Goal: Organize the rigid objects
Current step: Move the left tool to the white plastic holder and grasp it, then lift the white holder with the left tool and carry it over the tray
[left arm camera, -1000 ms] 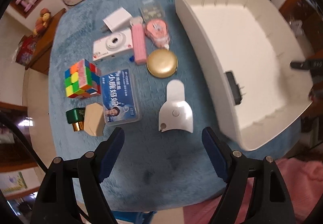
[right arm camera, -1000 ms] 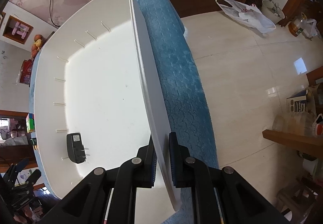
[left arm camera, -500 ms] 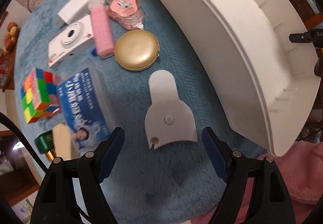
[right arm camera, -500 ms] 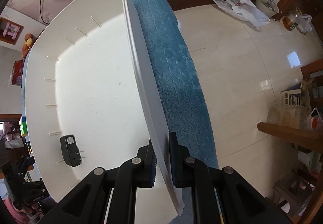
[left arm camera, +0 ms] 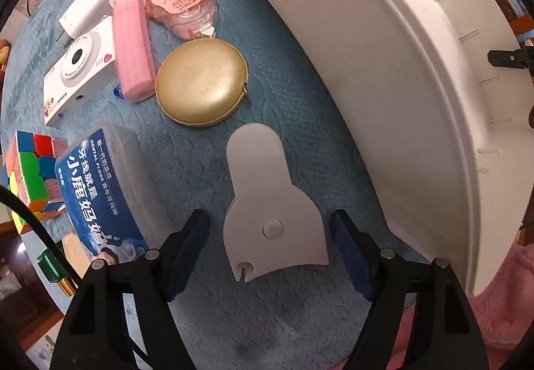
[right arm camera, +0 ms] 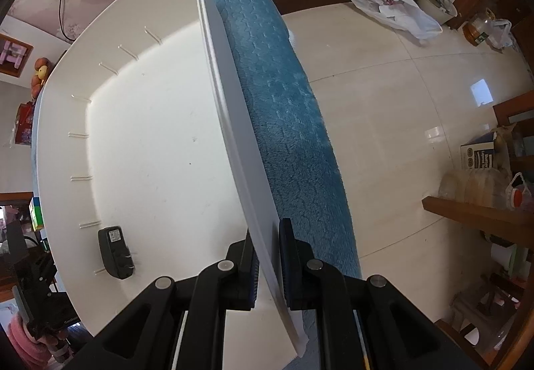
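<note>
A: Which step is this?
B: Picking up. The left claw point(left arm camera: 268, 248) straddles the wide end of the white flat piece point(left arm camera: 267, 206) on the blue surface point(left arm camera: 283, 96), jaws just narrowing, pads not touching yet.
A: And the right claw point(right arm camera: 268, 264)?
B: Clamped on the white bin's point(right arm camera: 150, 136) right wall. Next, probably: close, lift, carry right into it.
</note>
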